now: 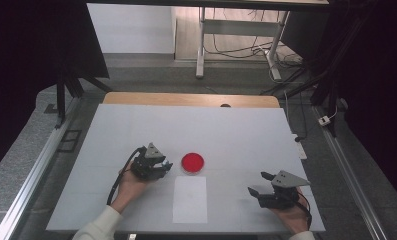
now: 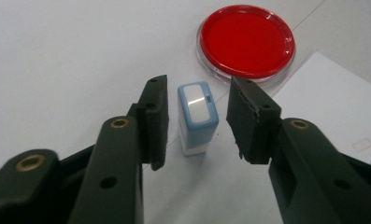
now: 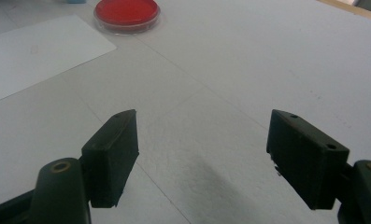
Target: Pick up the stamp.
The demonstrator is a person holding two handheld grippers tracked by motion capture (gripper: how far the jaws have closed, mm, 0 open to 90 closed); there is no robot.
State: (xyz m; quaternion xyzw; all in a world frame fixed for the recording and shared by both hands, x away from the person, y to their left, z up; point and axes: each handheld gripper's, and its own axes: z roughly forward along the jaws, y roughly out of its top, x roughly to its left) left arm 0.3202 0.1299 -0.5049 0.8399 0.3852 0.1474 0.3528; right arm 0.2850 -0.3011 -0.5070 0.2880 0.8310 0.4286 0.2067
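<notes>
Stamp [image 2: 197,116]: stood upright on the table [image 1: 246,135], just left of the red ink pad [image 1: 192,162], between your left gripper's [image 1: 162,162] jaws.
Left jaws: parted, flanking the stamp with a gap on each side; you had not yet gripped it.
Right gripper [image 1: 261,183]: rested at the near right, jaws wide, holding nothing.
Paper [image 1: 190,199]: lay near of the pad; a faint rectangular mark showed on it.
Progress: early, by appearance; grasping, inking and pressing remained.
</notes>
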